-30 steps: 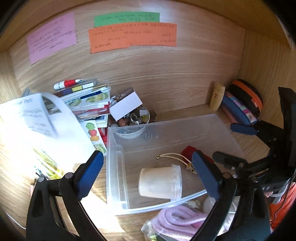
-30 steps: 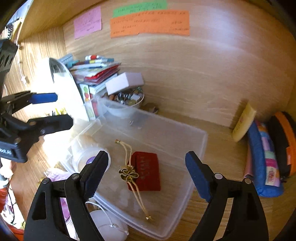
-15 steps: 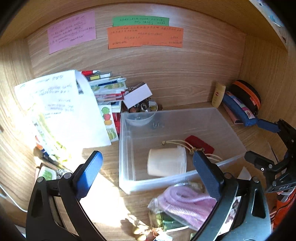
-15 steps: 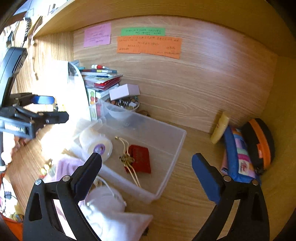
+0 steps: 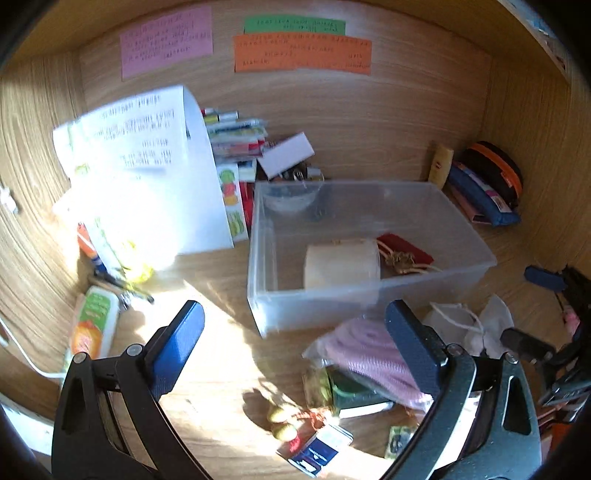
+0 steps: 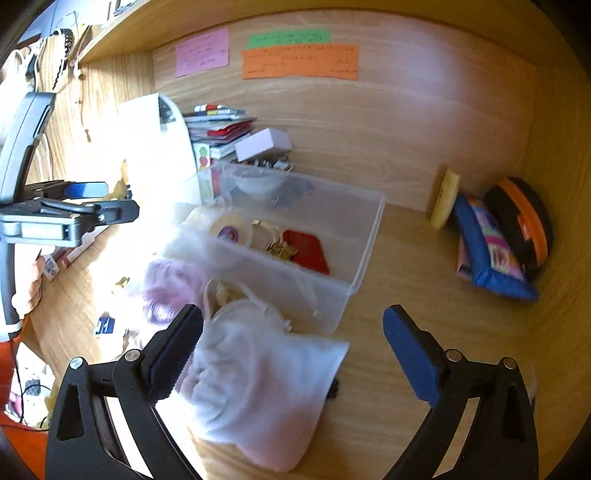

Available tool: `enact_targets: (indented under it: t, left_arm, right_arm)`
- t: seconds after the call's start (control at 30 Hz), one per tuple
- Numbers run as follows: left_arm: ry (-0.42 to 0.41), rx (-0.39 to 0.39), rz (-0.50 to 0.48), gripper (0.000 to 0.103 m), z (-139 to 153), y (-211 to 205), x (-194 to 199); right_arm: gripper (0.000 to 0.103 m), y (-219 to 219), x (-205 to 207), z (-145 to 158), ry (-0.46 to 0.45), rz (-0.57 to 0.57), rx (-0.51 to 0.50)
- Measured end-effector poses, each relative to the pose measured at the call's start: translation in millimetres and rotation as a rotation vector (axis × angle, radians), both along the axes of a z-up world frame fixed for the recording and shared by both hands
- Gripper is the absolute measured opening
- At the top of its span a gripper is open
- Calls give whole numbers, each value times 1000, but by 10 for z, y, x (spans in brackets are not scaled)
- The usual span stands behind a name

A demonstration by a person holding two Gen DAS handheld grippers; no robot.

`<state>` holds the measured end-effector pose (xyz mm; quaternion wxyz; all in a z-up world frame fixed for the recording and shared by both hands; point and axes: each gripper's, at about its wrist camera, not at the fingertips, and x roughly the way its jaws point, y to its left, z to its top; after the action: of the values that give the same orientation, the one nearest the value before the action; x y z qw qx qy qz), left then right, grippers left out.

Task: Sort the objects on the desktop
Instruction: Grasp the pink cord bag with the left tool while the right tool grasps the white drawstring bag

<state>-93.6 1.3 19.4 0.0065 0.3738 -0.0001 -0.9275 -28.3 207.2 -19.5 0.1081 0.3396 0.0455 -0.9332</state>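
Left tongs [image 5: 295, 343]: spread wide with nothing between the blue pads, hanging over the sunlit counter [image 5: 221, 369].
Right tongs [image 6: 293, 349]: also spread wide and holding nothing; a white drawstring pouch [image 6: 258, 387] lies on the counter between the fingers, nearer the left one.
Nearest clutter: a clear bag holding a coil of pink cord [image 5: 365, 354], a green packet under it, a small blue-and-white card [image 5: 317, 450] and some yellowish beads [image 5: 280, 421], all just in front of the bin.
Clear plastic bin [image 5: 369, 295]: stands mid-counter, open-topped (walls see-through).
Bin contents: a cream lidded cup [image 5: 341, 262] lying on its side, with a purple mark on its end visible from the right wrist view; beside it a flat red pouch [image 6: 306, 249] with a gold knot charm [image 6: 282, 249] and cream cord.
Left of the bin: a white printed sheet [image 5: 147, 173] curling up in glare, pens and a green-and-orange packet [image 5: 94, 321] below it.
Behind the bin: a small bowl of metal bits [image 5: 291, 192], a white box [image 5: 286, 155] tilted over it, a stack of booklets and sticker sheets [image 5: 236, 140].
Right corner: a yellow tube [image 6: 447, 197] leaning on the wall, a blue patterned pencil case [image 6: 487, 251], a black-and-orange case [image 6: 524, 221].
Back wall notes: pink [image 5: 166, 40], green [image 5: 294, 25] and orange [image 5: 303, 53] slips, handwriting too small to read.
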Motion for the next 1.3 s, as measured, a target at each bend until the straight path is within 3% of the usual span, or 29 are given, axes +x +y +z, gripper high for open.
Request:
enact_targets:
  t: [0.27, 0.57, 0.8, 0.9, 1.07, 1.2, 1.3]
  left_arm:
    - [-48, 59, -39, 100, -145, 67, 135]
    - [-108, 31, -147, 100, -301, 394, 169]
    - [-151, 43, -194, 100, -386, 570, 112]
    - [-134, -19, -206, 102, -420, 659, 101]
    - [-135, -38, -199, 103, -421, 544, 132]
    - [-190, 39, -188, 103, -462, 306, 163]
    - [-216, 54, -166, 103, -467, 184, 206]
  right_arm:
    - [97, -70, 64, -293, -98, -24, -4]
    - [97, 2, -21, -428, -186, -20, -109]
    - [97, 1, -10, -454, -187, -10, -128]
    - [96, -1, -16, -450, -186, -3, -128]
    - [96, 37, -18, -444, -187, 5, -130]
    - [95, 72, -15, -427, -179, 12, -119]
    - [89, 82, -23, -410, -173, 29, -120]
